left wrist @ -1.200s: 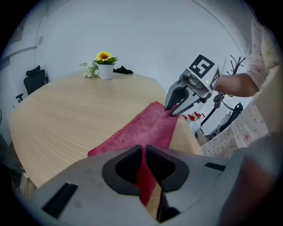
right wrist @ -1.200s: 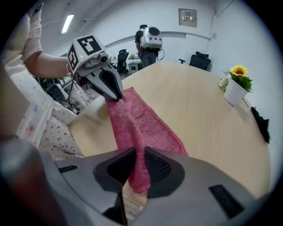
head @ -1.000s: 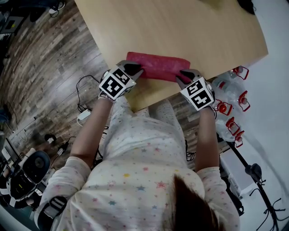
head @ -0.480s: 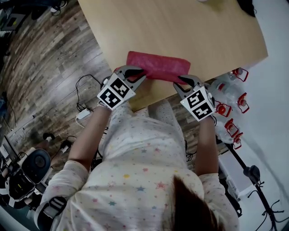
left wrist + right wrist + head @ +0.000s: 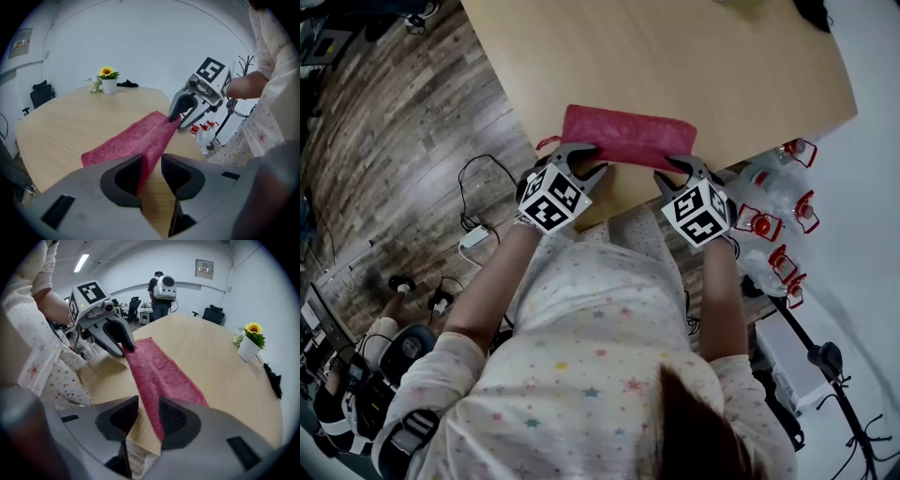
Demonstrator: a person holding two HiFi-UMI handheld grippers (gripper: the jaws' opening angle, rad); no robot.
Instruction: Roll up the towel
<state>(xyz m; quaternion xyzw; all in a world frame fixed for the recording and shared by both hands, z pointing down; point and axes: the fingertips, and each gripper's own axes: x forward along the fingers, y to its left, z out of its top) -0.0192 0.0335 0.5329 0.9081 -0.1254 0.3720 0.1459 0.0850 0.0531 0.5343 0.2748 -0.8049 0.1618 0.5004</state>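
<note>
A red towel (image 5: 628, 136), folded into a long band, lies along the near edge of the wooden table (image 5: 675, 56). My left gripper (image 5: 584, 161) is shut on the band's near left corner, and my right gripper (image 5: 678, 170) is shut on its near right corner. In the left gripper view the towel (image 5: 136, 136) runs from between my jaws (image 5: 151, 169) across to the right gripper (image 5: 180, 118). The right gripper view mirrors this: the towel (image 5: 164, 371) passes between my jaws (image 5: 149, 414) and ends in the left gripper (image 5: 125, 347). The held near edge is raised slightly off the table.
The table edge (image 5: 609, 211) lies just behind both grippers. A potted sunflower (image 5: 108, 82) and a dark item (image 5: 127, 84) sit at the far side. Bottles with red caps (image 5: 773, 202) and cables (image 5: 473, 239) are on the floor. A person with a backpack (image 5: 161, 291) stands far off.
Half a second ago both grippers stood open just short of the towel's near edge. They have since moved in and shut on its two near corners.
</note>
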